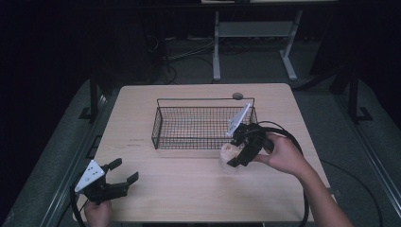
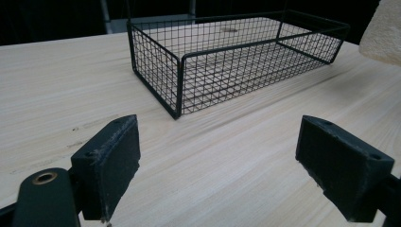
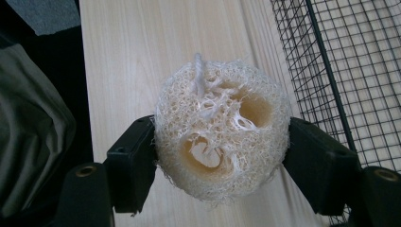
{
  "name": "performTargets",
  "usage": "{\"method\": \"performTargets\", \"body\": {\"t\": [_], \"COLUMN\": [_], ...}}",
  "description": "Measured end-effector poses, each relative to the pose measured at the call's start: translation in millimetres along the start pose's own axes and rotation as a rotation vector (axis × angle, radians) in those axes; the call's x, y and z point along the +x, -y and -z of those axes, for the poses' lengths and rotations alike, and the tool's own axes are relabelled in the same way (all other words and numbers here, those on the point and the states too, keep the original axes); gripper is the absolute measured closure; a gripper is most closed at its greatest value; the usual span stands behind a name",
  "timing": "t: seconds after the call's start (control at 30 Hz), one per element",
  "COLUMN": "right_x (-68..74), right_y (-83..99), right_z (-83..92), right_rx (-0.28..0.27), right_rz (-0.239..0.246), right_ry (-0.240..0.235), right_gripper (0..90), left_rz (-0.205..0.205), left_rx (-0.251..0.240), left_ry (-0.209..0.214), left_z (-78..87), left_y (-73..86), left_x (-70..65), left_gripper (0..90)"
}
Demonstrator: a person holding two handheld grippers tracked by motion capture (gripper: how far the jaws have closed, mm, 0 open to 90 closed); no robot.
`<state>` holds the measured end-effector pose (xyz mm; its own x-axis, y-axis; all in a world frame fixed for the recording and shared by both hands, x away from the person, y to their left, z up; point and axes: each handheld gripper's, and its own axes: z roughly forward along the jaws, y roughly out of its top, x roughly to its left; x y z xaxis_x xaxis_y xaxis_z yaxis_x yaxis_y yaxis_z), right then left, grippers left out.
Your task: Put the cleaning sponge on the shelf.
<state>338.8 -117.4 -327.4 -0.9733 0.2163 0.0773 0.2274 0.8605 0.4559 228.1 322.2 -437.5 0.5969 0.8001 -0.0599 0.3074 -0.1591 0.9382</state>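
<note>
Your right gripper (image 1: 239,153) has the loofah slice (image 3: 221,137) pinched from both sides, jaws pressed into its fibrous rim, just off the near right corner of the wire basket (image 1: 163,122). It looks lifted slightly off the counter (image 1: 189,189), though I cannot tell for sure. Likely next step: carry it over the basket wall. Raise it enough to clear the top wire, keep the squeeze steady since the sponge is soft and springy, and release low inside. Your left gripper (image 1: 114,177) rests near the counter's near left corner, jaws spread, nothing between them.
</note>
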Motion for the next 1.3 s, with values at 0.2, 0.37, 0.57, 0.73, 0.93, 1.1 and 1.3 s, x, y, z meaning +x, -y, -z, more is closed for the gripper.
{"method": "performTargets", "body": {"t": [0.2, 0.37, 0.57, 0.73, 0.93, 1.1, 1.3], "right_x": [-3.9, -6.4, -8.8, -11.5, -15.0, -17.8, -24.6], "right_y": [-4.1, -8.3, -12.0, -13.7, -17.8, -24.4, -31.7], "right_z": [3.8, 8.5, 12.0, 12.8, 14.0, 16.9, 20.0], "right_rx": [0.004, 0.003, 0.004, 0.004, 0.008, 0.013, 0.018], "right_rz": [-0.001, -0.001, 0.0, -0.002, -0.003, 0.002, -0.005], "right_ry": [0.002, 0.005, 0.008, 0.009, 0.013, 0.017, 0.024], "right_gripper": [29.1, 29.1, 29.1, 29.1, 29.1, 29.1, 29.1], "left_rz": [0.002, -0.002, -0.005, -0.006, 0.0, 0.0, -0.002], "left_rx": [0.001, 0.001, 0.003, 0.007, 0.002, 0.0, -0.001], "left_ry": [0.0, -0.001, -0.002, -0.001, -0.001, -0.001, -0.003], "left_z": [0.1, 0.3, -0.1, -0.4, 0.4, 1.1, 1.7], "left_y": [0.3, 0.1, 0.1, 0.1, 0.3, 0.5, 0.2], "left_x": [0.4, 0.4, -0.3, -0.5, 0.2, 1.6, 1.6], "left_gripper": [13.9, 13.9, 13.8, 13.9, 13.8, 13.8, 13.9]}}
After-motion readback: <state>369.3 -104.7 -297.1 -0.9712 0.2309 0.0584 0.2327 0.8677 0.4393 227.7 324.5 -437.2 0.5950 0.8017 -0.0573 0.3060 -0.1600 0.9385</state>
